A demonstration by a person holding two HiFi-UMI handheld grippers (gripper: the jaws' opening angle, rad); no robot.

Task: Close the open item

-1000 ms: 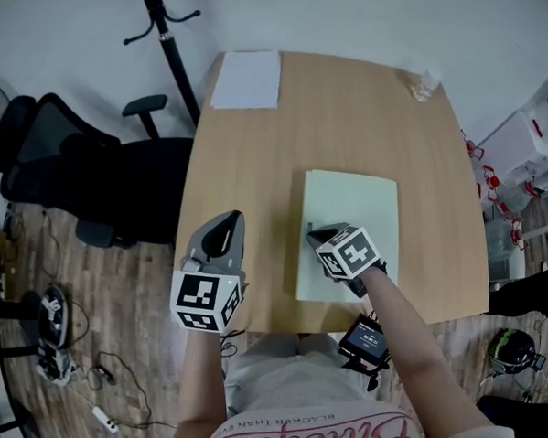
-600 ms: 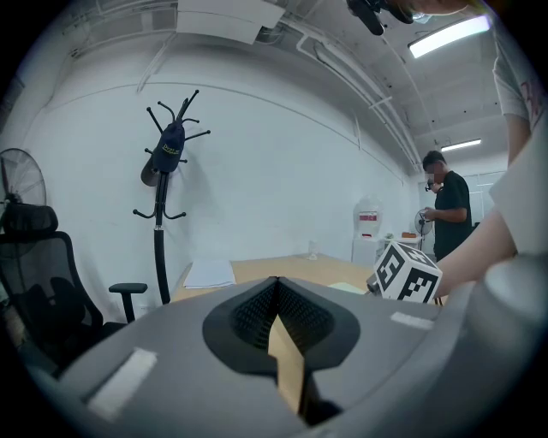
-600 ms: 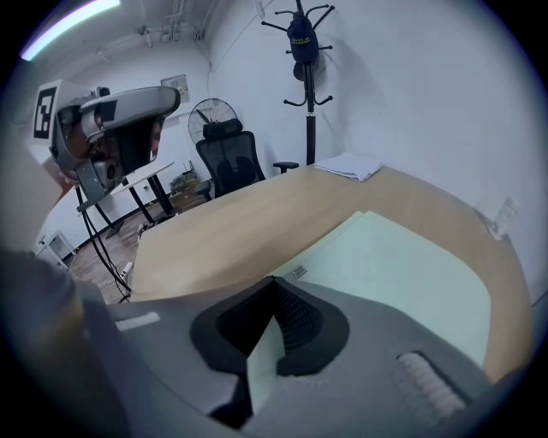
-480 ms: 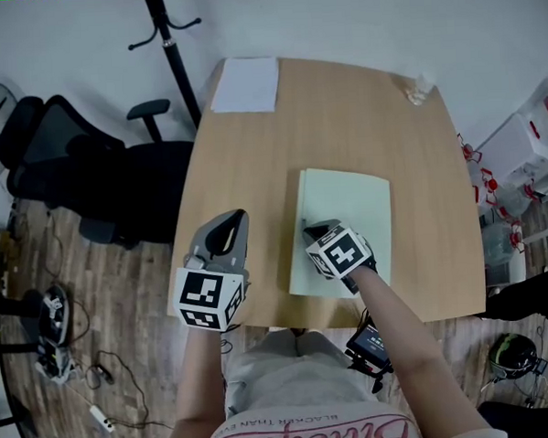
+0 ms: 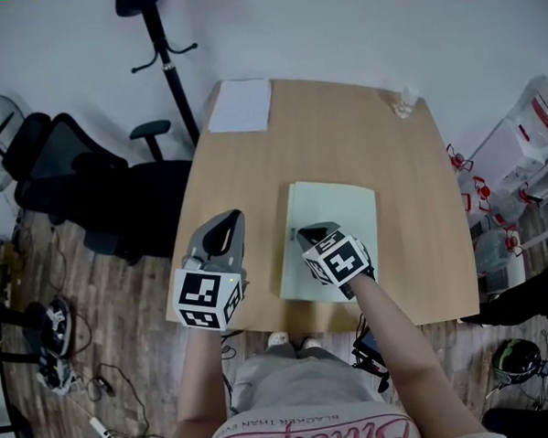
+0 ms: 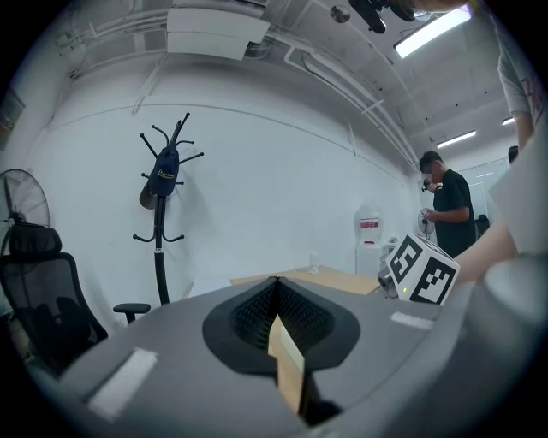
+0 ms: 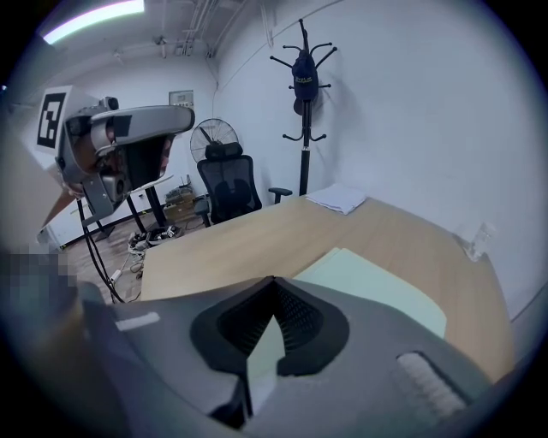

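**Operator:** Status of the closing step?

**Guide:** The folder (image 5: 333,201) lies flat on the table (image 5: 342,118) as one pale green sheet, with no cover raised. Judge the closing done or nearly so. At most, a press along the edge is left.

**Operator:** Where does the folder lie relative to my fingers?

**Guide:** Your right gripper (image 5: 299,232) hangs over the folder's near left part, jaws together, nothing between them. Contact with the cover cannot be confirmed. Your left gripper (image 5: 226,219) is held raised by the table's near left corner, to the left of the folder and clear of it, jaws together and empty.
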